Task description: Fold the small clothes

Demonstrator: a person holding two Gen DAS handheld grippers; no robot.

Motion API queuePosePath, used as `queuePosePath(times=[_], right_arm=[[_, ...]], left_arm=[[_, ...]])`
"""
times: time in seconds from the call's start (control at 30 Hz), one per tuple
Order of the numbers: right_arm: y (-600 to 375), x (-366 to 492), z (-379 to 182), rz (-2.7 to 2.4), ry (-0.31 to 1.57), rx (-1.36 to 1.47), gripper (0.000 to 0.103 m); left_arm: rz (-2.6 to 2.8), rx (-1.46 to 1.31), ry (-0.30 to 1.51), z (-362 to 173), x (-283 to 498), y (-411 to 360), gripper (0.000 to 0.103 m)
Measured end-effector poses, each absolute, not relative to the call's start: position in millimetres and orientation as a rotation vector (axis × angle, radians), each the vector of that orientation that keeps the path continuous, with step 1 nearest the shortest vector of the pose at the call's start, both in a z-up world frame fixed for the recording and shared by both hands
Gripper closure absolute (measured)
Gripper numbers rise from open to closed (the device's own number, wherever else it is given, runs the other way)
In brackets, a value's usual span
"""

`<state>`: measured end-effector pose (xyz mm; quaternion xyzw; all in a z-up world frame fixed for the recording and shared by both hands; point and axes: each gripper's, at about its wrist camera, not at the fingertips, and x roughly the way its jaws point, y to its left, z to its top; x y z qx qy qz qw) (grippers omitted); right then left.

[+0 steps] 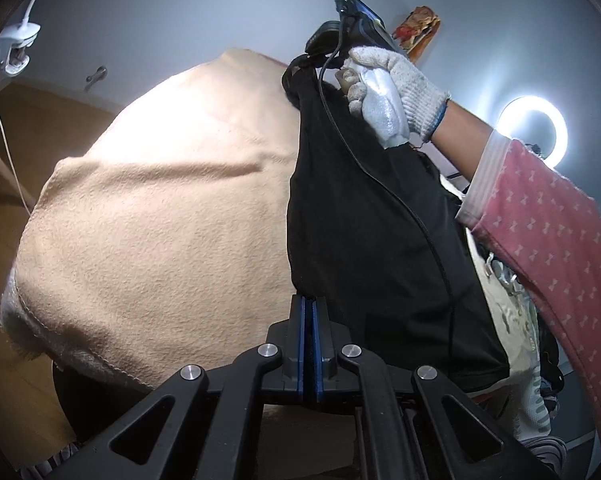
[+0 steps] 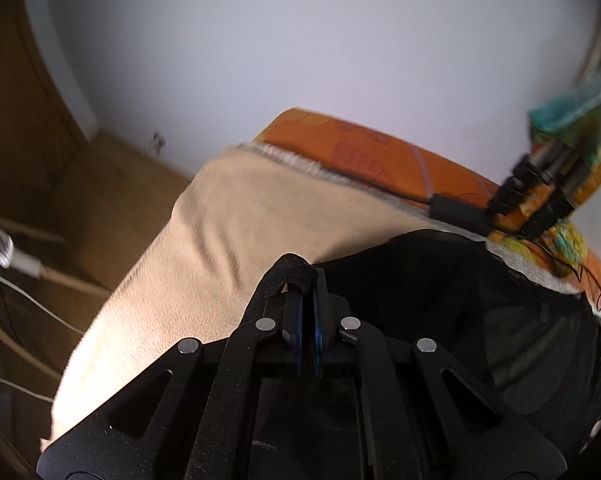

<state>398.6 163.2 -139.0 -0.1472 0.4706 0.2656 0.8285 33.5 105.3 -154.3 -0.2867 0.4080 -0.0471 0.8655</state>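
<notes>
Gripping black garment (image 1: 360,220) edges with both claws, left claw (image 1: 310,320) and right claw (image 2: 306,304) clamped shut | garment hanging above beige blanket (image 1: 160,220) | next: spreading it flat.

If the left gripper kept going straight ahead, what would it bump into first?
The left gripper is already shut on the edge of the black cloth, so it would push into that cloth first. Beyond it lies the beige blanket; how far past is hard to judge.
</notes>
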Motion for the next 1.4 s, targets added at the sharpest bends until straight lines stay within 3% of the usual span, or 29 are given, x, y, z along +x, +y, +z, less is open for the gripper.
queuePosePath(times=[0.37,0.57,0.63,0.7,0.77,0.8,1.1,1.4], right_arm=[[79.1,420.9,-111.3,0.522,0.992,-0.107,0.099],[5.1,435.0,-126.3,0.414,1.075,-0.046,0.098],[-7.9,438.7,-132.7,0.391,1.110,-0.069,0.092],[-19.9,436.6,-128.8,0.374,1.097,-0.098,0.079],[-29.1,431.7,-119.5,0.348,1.058,-0.131,0.058],[-32.2,429.1,-114.5,0.343,1.046,-0.131,0.056],[-6.8,411.0,-115.6,0.456,1.127,-0.055,0.055],[-52.6,423.4,-116.6,0.366,1.105,0.076,0.055]], left_arm=[[-0.218,-0.456,0.841,-131.2,45.6,50.2,0.103],[-0.268,-0.402,0.893,-138.4,58.3,22.1,0.103],[-0.277,-0.401,0.907,-141.6,61.3,15.4,0.103],[-0.281,-0.394,0.914,-142.5,62.1,11.6,0.103],[-0.285,-0.383,0.920,-143.6,64.4,8.9,0.103],[-0.285,-0.381,0.920,-144.0,65.1,2.7,0.103],[-0.284,-0.373,0.928,-149.1,67.2,-1.7,0.103],[-0.291,-0.379,0.933,-149.1,66.6,-1.8,0.103]])
